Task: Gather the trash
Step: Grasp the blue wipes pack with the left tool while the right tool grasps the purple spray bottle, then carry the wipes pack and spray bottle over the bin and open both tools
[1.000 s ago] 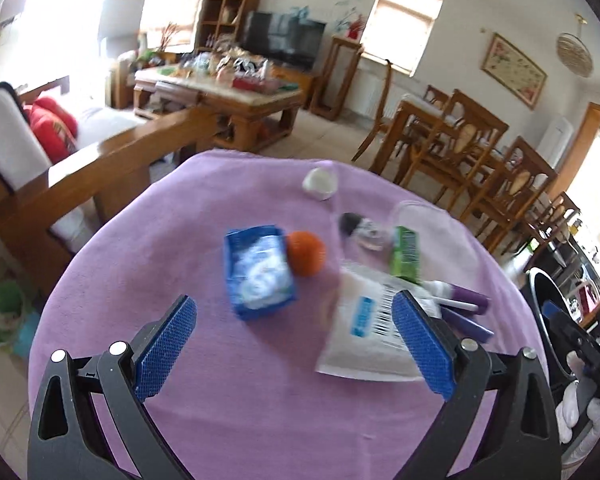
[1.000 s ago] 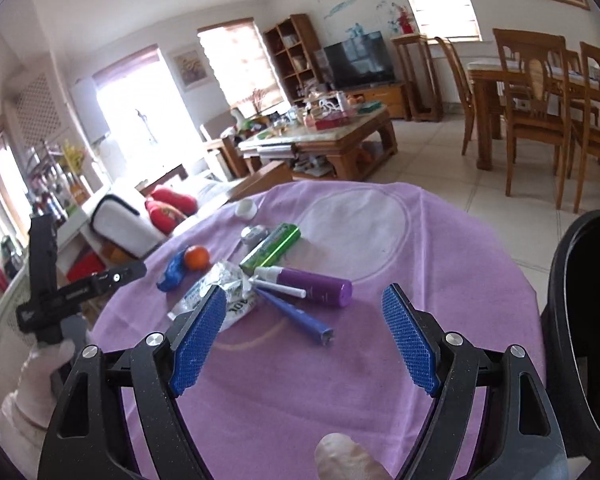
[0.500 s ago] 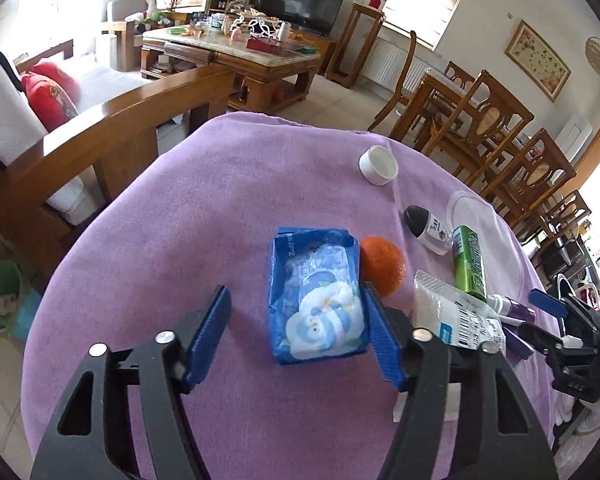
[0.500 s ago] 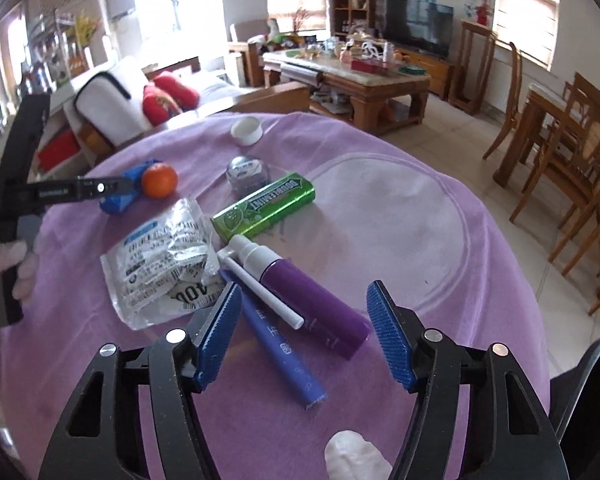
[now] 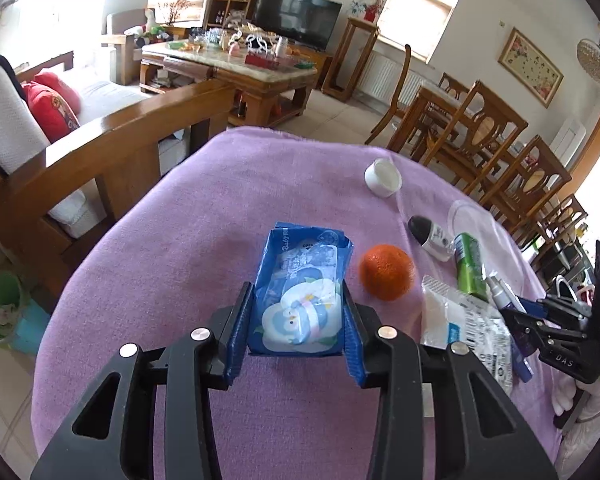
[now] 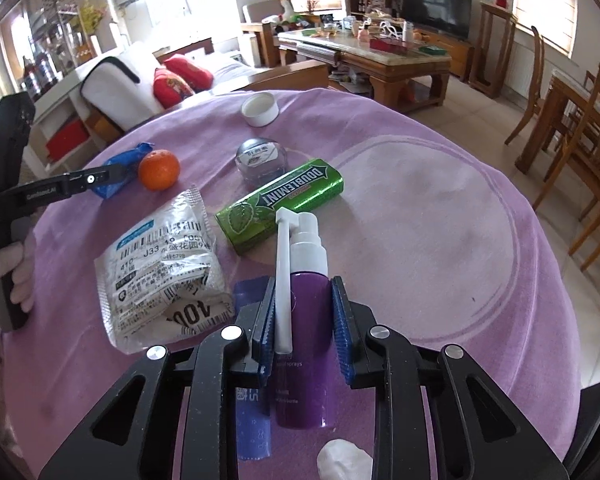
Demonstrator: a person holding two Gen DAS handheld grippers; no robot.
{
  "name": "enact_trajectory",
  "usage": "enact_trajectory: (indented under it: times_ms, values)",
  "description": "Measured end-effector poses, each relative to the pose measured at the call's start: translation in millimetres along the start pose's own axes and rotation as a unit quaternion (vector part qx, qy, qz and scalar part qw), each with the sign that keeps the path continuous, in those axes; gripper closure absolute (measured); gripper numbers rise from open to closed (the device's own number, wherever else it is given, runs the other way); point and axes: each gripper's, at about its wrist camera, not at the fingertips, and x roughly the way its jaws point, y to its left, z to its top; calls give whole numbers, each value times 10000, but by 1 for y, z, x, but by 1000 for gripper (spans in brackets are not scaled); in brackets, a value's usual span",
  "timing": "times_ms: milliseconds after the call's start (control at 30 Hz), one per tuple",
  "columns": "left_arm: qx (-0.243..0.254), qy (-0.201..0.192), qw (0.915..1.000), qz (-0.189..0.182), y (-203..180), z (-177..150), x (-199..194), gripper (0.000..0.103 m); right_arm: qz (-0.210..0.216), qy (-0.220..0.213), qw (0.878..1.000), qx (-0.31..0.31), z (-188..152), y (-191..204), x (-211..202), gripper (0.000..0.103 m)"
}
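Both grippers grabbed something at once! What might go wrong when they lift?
The left gripper pinches only the near end of the soft blue packet, so it may sag or slip out. The orange sits right beside it and might roll if bumped. The right gripper squeezes the purple spray bottle with its white nozzle against one pad; the nozzle might bend, and the round bottle could twist loose.

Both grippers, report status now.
Left gripper shut on blue wipes pack. Right gripper shut on purple spray bottle. Both items on the purple cloth. Orange beside the pack, apart.
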Motion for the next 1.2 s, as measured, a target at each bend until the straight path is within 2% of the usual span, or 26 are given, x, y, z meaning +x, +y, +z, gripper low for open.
enact_trajectory:
  times_ms: [67, 233, 400, 567, 700, 933, 1200]
  values:
    - [-13, -211, 9998, -60, -4, -1, -14, 63, 69, -207, 9995, 233, 0, -3, -11, 78]
    - [120, -585, 9976, -337, -28, -2, -45, 63, 588, -840, 9904, 923, -12, -12, -57, 78]
    - [526, -783, 9921, -833, -85, -7, -68, 63, 696, -1328, 9828, 1074, -33, -15, -109, 78]
    - [992, -802, 9821, -1385, -160, -21, -73, 63, 461, -1769, 9749, 1271, -69, -32, -161, 78]
    - [1277, -752, 9728, -1780, -218, -38, -68, 63, 56, -2048, 9667, 1534, -100, -60, -197, 78]
    - [1885, -447, 9533, -2316, -317, -73, -45, 63, -496, -2412, 9419, 2284, -170, -134, -254, 77]
    - [2500, -203, 9311, -2647, -406, -108, -24, 63, -951, -2622, 9119, 3009, -251, -213, -295, 77]
